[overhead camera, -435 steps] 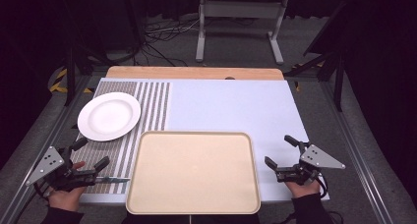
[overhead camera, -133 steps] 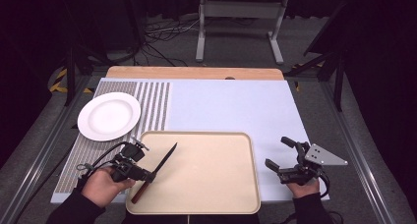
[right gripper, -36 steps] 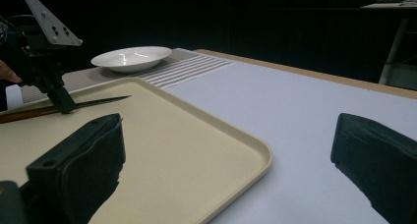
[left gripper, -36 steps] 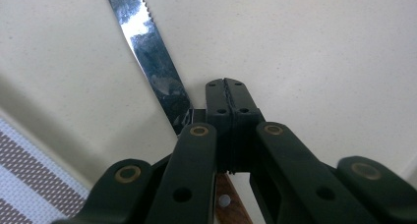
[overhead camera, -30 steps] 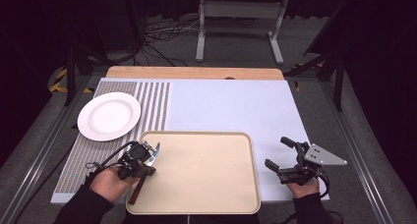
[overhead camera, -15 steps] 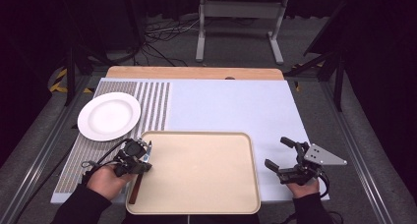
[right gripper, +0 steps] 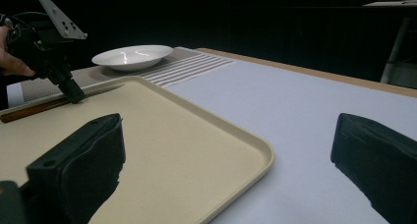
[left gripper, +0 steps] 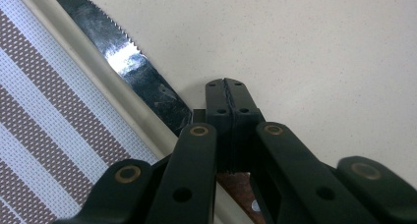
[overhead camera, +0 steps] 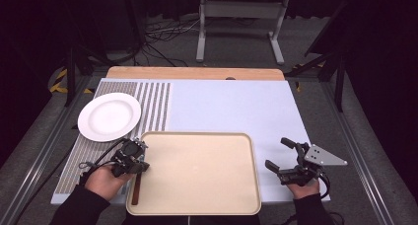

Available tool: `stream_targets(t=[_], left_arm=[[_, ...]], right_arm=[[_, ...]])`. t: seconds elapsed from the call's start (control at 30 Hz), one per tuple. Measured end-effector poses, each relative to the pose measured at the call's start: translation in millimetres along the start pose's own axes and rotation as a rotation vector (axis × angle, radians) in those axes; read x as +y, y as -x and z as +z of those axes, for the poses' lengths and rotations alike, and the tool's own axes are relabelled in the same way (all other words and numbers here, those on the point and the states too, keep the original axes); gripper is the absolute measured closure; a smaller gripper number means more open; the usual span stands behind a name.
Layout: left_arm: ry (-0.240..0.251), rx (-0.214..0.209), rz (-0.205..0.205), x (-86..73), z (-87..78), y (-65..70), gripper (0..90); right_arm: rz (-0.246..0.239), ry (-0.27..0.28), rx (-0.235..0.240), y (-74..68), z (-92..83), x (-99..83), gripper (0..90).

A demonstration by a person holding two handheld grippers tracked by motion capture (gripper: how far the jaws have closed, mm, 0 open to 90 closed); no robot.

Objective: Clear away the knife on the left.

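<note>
A round white plate sits far-left of the beige rectangular tray (a serrated wooden-handled knife lies along its left edge).

Beige tray; white plate; brown-and-white striped mat.

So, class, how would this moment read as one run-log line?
left gripper: shut on knife along tray's left rim | right gripper: open, beside tray | plate: on striped mat

A serrated knife with a brown handle lies flat inside the beige tray, along its left rim.
</note>
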State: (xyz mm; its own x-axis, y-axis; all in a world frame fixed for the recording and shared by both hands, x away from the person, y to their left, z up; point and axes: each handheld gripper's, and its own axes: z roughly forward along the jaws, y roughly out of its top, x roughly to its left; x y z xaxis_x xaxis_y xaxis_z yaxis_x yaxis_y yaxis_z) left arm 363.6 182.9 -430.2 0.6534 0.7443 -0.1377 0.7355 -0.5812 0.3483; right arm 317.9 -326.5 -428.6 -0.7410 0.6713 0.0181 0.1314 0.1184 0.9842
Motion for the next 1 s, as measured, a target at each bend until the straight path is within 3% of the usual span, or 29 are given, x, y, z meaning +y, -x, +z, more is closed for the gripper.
stream_targets(t=[0.1,0.17,0.23,0.27,0.4,0.5,0.6,0.67,0.77,1.0], left_arm=[[0.006,-0.019,-0.001,-0.2,-0.7,0.5,87.2],[0.021,-0.035,0.014,0.3,-2.9,0.6,77.1],[0.036,-0.093,0.024,1.3,-8.1,1.2,65.8],[0.043,-0.101,0.033,1.8,-10.3,1.2,61.6],[0.126,-0.144,0.061,4.1,-24.4,2.3,41.7],[0.197,-0.140,0.097,4.5,-34.7,4.0,24.9],[0.273,-0.131,0.153,1.7,-43.9,6.2,16.4],[0.297,-0.117,0.178,0.0,-45.7,7.2,11.5],[0.380,-0.093,0.205,-4.7,-52.3,7.2,6.9],[0.475,-0.085,0.211,-11.8,-59.9,3.5,3.3]], right_arm=[[0.002,0.000,0.000,0.0,0.0,0.0,0.6],[0.003,0.001,0.000,0.0,0.1,0.0,0.6],[0.003,0.001,0.000,0.1,0.0,0.0,0.6],[0.005,0.000,-0.001,0.1,0.0,0.0,0.6],[0.003,0.001,0.001,0.1,0.1,0.0,0.6],[0.004,0.002,0.000,0.1,0.0,0.1,0.6],[0.002,0.001,0.000,0.1,0.0,0.0,0.6],[0.003,0.002,0.000,0.0,-0.2,0.0,0.6],[0.003,0.003,-0.002,-0.1,-0.6,0.1,0.6],[-0.001,0.001,0.000,0.1,-0.2,0.0,0.6]])
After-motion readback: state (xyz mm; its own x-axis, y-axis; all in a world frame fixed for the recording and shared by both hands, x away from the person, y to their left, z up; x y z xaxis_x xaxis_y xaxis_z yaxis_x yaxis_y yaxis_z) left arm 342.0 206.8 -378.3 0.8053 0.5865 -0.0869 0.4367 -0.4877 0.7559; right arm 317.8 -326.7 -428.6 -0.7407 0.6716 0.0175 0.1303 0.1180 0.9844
